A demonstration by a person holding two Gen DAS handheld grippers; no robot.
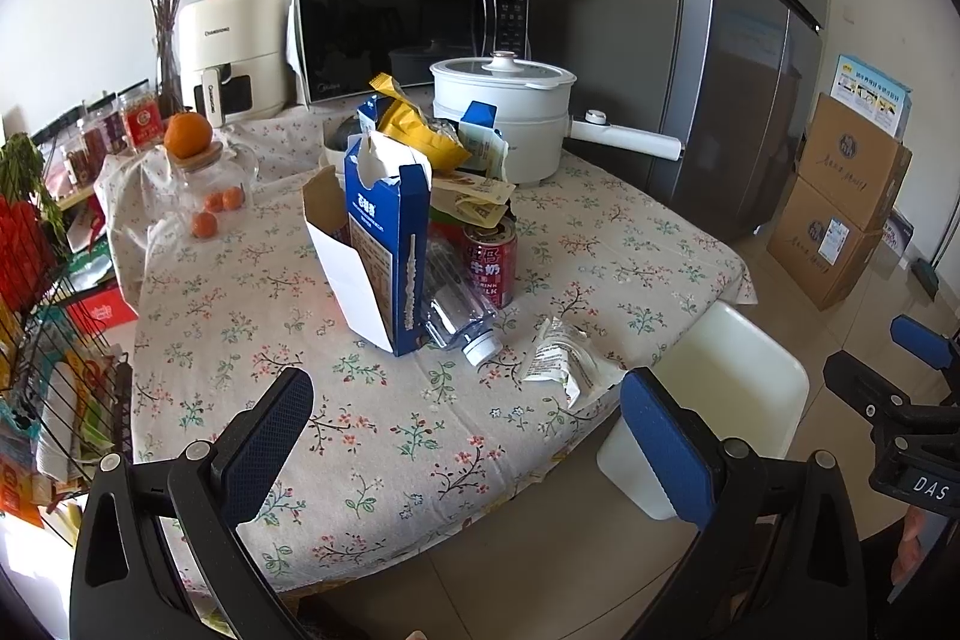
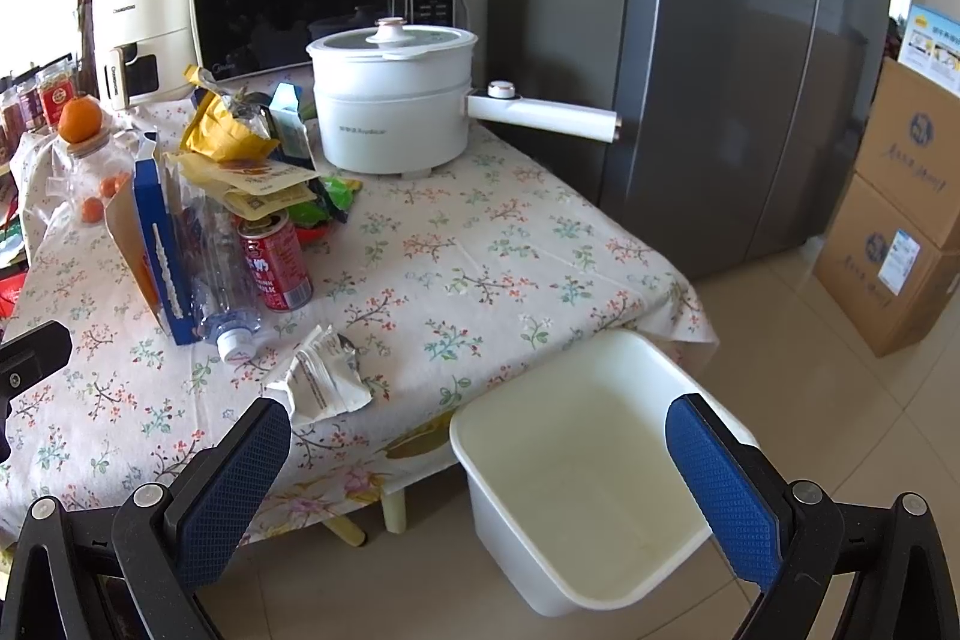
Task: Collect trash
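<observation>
Right wrist view: white bin on floor beside table, nothing inside; both grippers spread wide, holding nothing.

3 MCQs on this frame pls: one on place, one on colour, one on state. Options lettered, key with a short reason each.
1. Where does the white bin stand?
A. on the table
B. on the floor by the table's corner
C. on top of the microwave

2. What colour is the drink can beside the clear plastic bottle?
A. red
B. green
C. silver

3. How are the two claws?
A. both shut on trash
B. left shut on the crumpled wrapper, right open
C. both open and holding nothing

Key:
1 B: the bin sits below the tablecloth edge, on the tiles.
2 A: the can body is red with white lettering.
3 C: the left claw and right claw show wide gaps between their blue pads, and the crumpled wrapper lies untouched.
</observation>
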